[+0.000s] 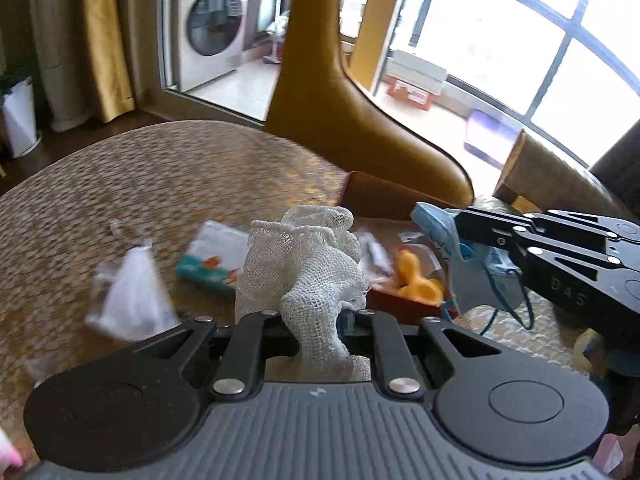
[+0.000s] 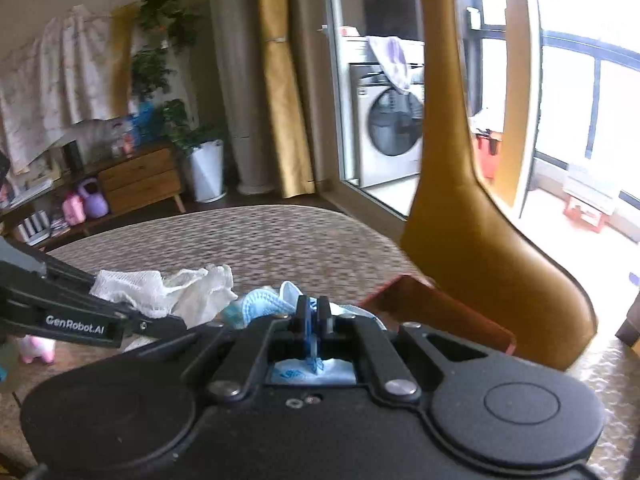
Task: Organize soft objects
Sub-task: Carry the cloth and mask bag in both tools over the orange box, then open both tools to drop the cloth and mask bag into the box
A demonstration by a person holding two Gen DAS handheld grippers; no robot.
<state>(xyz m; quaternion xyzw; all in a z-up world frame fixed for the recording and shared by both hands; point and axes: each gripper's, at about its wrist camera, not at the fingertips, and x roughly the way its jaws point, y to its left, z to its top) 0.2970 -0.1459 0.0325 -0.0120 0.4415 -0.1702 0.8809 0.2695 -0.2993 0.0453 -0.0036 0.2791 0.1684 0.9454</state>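
The left hand-held gripper (image 1: 318,320) is pinching a white mesh cloth (image 1: 304,256) between nearly closed jaws, the loose-knit net bunching up in crumpled folds above the fingers and hanging over the worktop (image 1: 120,184). The right hand-held gripper (image 2: 314,312) is clamping a light blue face mask (image 2: 260,304) with its jaws almost fully together, the pleated fabric and thin ear loops dangling just beside the mesh cloth. Only the left wrist view is showing the clutter below: a blurred clear plastic bag (image 1: 128,300), a tissue pack (image 1: 216,260) and an orange toy (image 1: 416,284) lying in a reddish-brown tray (image 1: 384,300). Only the right wrist view is showing a pink toy (image 2: 38,350) on the worktop and a potted plant (image 2: 204,160) beyond.
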